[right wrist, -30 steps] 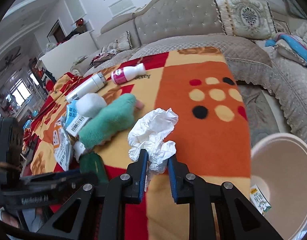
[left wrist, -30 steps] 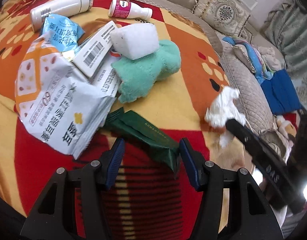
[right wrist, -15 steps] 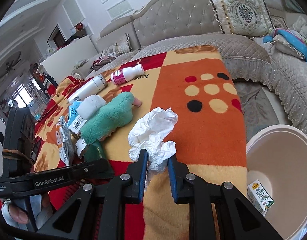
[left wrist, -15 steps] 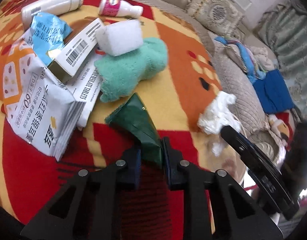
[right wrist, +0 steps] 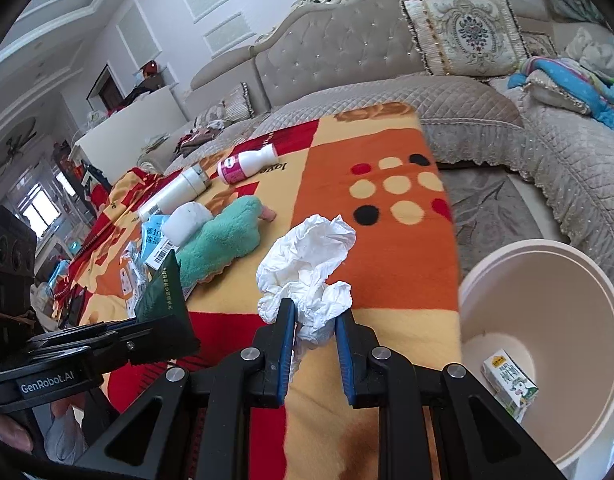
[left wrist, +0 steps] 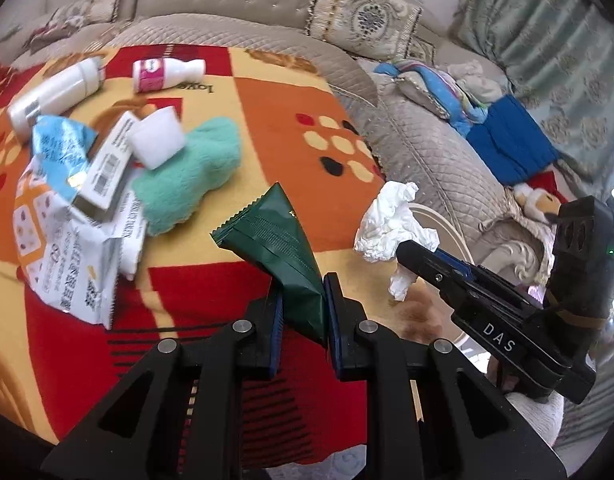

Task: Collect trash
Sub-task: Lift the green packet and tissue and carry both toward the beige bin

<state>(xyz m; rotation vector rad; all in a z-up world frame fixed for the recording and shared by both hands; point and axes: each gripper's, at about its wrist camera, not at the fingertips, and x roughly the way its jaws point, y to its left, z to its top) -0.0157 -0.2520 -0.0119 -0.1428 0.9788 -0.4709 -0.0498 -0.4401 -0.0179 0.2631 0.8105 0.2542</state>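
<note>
My left gripper is shut on a dark green foil wrapper and holds it above the blanket; the wrapper also shows in the right wrist view. My right gripper is shut on a crumpled white tissue, lifted over the blanket's right edge; the tissue also shows in the left wrist view. A cream bin stands on the floor at the right with a small carton inside.
On the patterned blanket lie a white snack bag, a blue packet, a barcode box, a white sponge, a teal cloth, a white bottle and a pink-label bottle. A grey sofa runs behind.
My left gripper closed on the green wrapper and lifted it off the blanket. Both grippers rose and moved right, bringing the bin further into the right wrist view.
</note>
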